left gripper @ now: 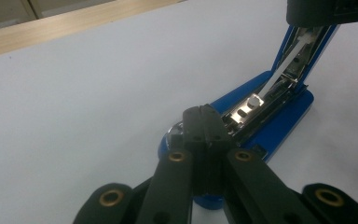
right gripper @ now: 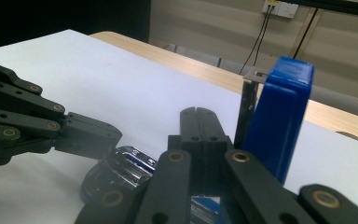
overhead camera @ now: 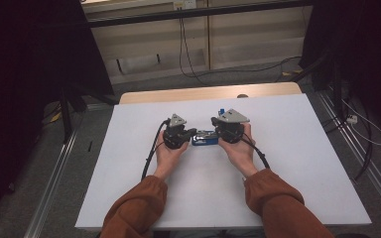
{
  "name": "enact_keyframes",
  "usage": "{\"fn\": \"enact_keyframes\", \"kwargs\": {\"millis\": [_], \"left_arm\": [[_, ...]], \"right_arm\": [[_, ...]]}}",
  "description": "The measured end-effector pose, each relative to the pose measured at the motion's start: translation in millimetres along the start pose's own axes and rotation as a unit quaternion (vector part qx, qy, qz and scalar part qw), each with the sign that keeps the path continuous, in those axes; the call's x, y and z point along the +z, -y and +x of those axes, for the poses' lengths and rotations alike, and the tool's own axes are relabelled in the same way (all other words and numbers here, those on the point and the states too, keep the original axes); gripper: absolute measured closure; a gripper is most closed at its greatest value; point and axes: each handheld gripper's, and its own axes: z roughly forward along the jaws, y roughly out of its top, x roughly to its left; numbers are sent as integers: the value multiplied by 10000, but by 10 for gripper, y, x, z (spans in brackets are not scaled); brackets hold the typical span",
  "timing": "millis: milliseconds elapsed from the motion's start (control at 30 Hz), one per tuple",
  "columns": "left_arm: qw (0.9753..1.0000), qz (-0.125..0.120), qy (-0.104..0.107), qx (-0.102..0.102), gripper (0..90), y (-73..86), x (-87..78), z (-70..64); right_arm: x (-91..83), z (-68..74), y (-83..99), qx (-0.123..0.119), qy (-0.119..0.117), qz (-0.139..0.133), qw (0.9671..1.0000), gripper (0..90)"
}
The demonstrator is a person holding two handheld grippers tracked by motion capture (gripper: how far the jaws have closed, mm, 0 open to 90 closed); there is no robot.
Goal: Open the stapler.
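I am working over a white table top (overhead camera: 297,163) whose far edge is showing a strip of pale wood (overhead camera: 178,93). Beyond it, I am seeing a light wall with cables (overhead camera: 183,44) hanging down, dark curtains at both sides, and grey floor around the table.

I am counting one stapler (overhead camera: 204,138), blue with a shiny metal inside, and two grippers. The stapler is lying on the white top between the two grippers, with its lid (right gripper: 279,116) swung up and standing nearly upright.

My left gripper (overhead camera: 193,133) is reaching in from one end. In the left gripper view its fingers (left gripper: 204,126) are pressed together, tips resting on the front end of the stapler's base (left gripper: 279,121); I cannot tell whether anything is pinched between them. My right gripper (overhead camera: 216,133) is at the other end. In the right gripper view its fingers (right gripper: 200,126) are also together, just beside the raised lid, with the metal channel (right gripper: 126,165) below them.
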Motion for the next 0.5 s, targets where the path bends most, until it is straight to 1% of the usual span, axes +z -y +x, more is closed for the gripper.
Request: {"fn": "enact_keyframes", "kwargs": {"millis": [267, 367, 433, 500], "left_arm": [[10000, 5, -3, 1, 900, 0, -1, -1], [10000, -1, 2, 2, 900, 1, -1, 0], [10000, -3, 4, -2, 900, 1, 0, 1], [10000, -6, 3, 3, 900, 2, -1, 0]], "right_arm": [[-10, -18, 5, 26, -19, -17, 10000, 900], [-29, -46, 13, 42, 4, -22, 10000, 900], [-44, -63, 17, 38, 67, -36, 10000, 900], [-56, -85, 22, 32, 62, -37, 10000, 900]]}}
